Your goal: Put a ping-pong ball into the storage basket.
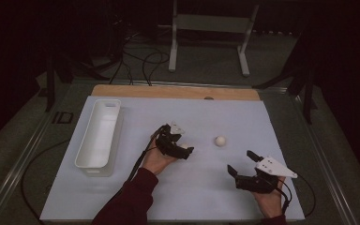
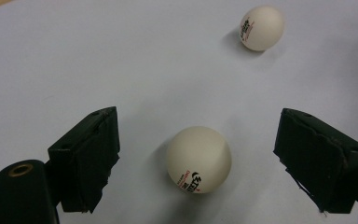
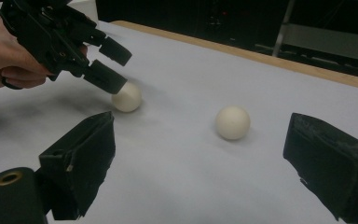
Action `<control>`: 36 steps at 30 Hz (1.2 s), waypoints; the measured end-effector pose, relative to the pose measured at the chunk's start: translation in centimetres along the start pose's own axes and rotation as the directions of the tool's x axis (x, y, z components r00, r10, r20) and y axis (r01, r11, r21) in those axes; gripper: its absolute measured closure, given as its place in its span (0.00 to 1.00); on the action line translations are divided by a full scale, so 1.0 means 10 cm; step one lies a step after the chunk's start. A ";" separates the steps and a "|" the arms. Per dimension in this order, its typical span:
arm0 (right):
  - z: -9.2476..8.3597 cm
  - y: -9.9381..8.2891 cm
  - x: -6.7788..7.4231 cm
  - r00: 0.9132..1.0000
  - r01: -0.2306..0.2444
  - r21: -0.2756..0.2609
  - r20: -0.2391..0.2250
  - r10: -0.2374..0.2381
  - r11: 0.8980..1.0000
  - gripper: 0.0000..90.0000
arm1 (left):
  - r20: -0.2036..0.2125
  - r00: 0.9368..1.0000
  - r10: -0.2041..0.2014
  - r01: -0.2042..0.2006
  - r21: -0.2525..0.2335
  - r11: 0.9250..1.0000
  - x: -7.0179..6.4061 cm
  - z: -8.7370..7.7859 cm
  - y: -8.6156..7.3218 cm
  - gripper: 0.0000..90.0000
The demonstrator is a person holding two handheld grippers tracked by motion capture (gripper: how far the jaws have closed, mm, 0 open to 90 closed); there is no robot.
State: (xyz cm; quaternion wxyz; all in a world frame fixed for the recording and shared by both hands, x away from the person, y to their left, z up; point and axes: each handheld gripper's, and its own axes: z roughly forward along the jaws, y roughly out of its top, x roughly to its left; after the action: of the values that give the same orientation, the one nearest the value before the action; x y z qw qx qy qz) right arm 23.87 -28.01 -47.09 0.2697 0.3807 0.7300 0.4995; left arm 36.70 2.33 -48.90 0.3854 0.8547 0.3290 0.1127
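High view: your left gripper sits mid-table, the far ball at its 3 o'clock; your right gripper rests spread at 5 o'clock. White bin at 9 o'clock.

Left gripper view: near ball lies between spread jaws, untouched.

Right gripper view: jaws wide apart, nothing between them; both balls lie ahead.

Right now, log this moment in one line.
left gripper: jaws open around near ball, no contact | right gripper: open, idle | far ball: free | tray: empty
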 end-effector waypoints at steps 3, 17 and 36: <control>-0.01 0.00 0.00 1.000 -0.001 -0.001 0.001 0.001 1.000 0.09 | 0.007 1.000 -0.002 0.001 0.014 1.000 0.00 0.02 -0.01 0.18; -0.03 -0.01 0.00 1.000 -0.004 0.000 0.000 0.004 1.000 0.09 | 0.026 0.999 0.028 -0.031 0.083 0.996 0.00 0.11 -0.05 0.32; -0.04 0.00 -0.01 1.000 -0.002 -0.004 0.009 0.002 1.000 0.09 | 0.035 0.999 0.018 -0.022 0.121 0.992 0.01 0.20 -0.08 0.50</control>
State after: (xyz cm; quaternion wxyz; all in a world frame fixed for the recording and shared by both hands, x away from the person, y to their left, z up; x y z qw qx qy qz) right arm 23.59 -28.30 -46.97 0.2732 0.3831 0.7274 0.4995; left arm 37.24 1.63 -50.84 0.3368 0.8817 0.3201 0.0819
